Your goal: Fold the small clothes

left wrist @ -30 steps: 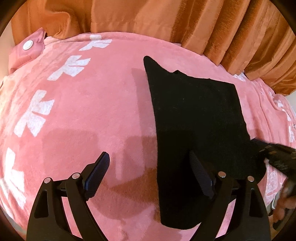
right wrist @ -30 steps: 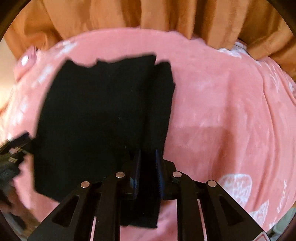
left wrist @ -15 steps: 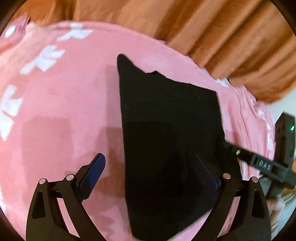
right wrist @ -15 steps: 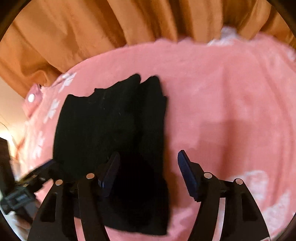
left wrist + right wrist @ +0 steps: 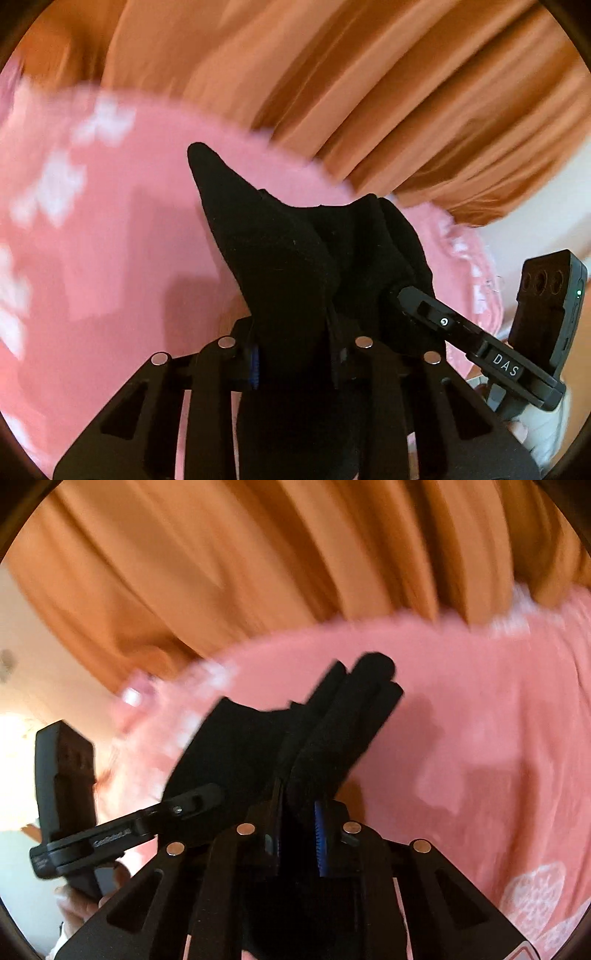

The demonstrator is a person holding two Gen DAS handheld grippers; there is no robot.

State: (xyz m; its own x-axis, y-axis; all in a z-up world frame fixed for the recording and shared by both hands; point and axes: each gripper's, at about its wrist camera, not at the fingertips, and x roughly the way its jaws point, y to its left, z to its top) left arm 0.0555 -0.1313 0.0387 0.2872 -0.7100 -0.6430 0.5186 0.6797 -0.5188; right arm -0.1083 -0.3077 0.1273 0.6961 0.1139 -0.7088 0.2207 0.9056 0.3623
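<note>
The left gripper (image 5: 295, 354) had just closed its jaws on the near edge of the black garment (image 5: 280, 251), and the cloth was pinched between the pads; the right gripper (image 5: 297, 823) had likewise just closed and gripped the same garment's other near corner (image 5: 325, 738); the cloth rose from both grips in bunched folds, its far end drooping toward the pink blanket (image 5: 110, 240) with white printed shapes; whether that far end touched the blanket could not be told through the blur; in the left wrist view the right gripper's finger (image 5: 458, 332) reached in from the right and met the cloth, hiding part of it; in the right wrist view the left gripper's finger (image 5: 147, 823) came in from the left the same way, with a person's hand (image 5: 81, 904) below it; orange curtains (image 5: 258, 554) hung behind the blanket and filled the upper part of both views
</note>
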